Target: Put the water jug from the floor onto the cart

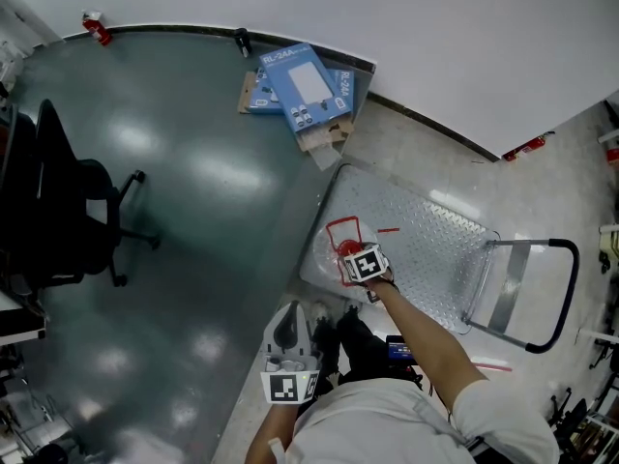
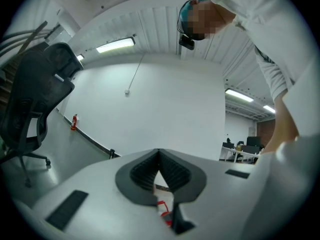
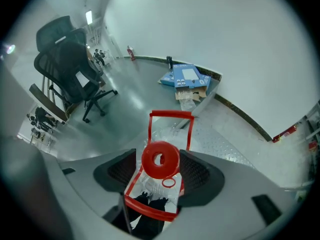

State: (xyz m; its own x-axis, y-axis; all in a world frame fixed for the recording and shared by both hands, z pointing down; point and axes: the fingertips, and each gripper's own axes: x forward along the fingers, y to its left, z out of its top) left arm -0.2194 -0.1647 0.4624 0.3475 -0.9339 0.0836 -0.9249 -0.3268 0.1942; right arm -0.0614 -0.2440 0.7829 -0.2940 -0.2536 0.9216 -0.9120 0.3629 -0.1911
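Right claw [image 3: 160,173] is clamped on the water jug [image 1: 325,249], its jaws pressed against either side of the red carry handle [image 3: 170,115], with the red cap [image 3: 160,159] sitting right between them. The jug is clear-walled, and how much is in it can't be told. It sits at the near left corner of the cart [image 1: 435,249], over the edge of the diamond-plate deck; whether its base rests on the deck or hangs above it, no view shows.

Left claw [image 2: 160,165] is down by the person's body, jaws pressed together with nothing between them, pointed up toward the white wall [image 1: 435,27] and ceiling lights.

The cart's black push handle [image 1: 553,298] stands at the far right end of the deck. Grey-green floor [image 1: 193,182] spreads to the left, with a black office chair [image 1: 68,211] well apart from the cart. Blue boxes [image 1: 302,85] lean on the wall just beyond the deck, and a red fire extinguisher [image 1: 95,29] stands far off along the wall. The jug's lower body is hidden under the claw and its marker cube.
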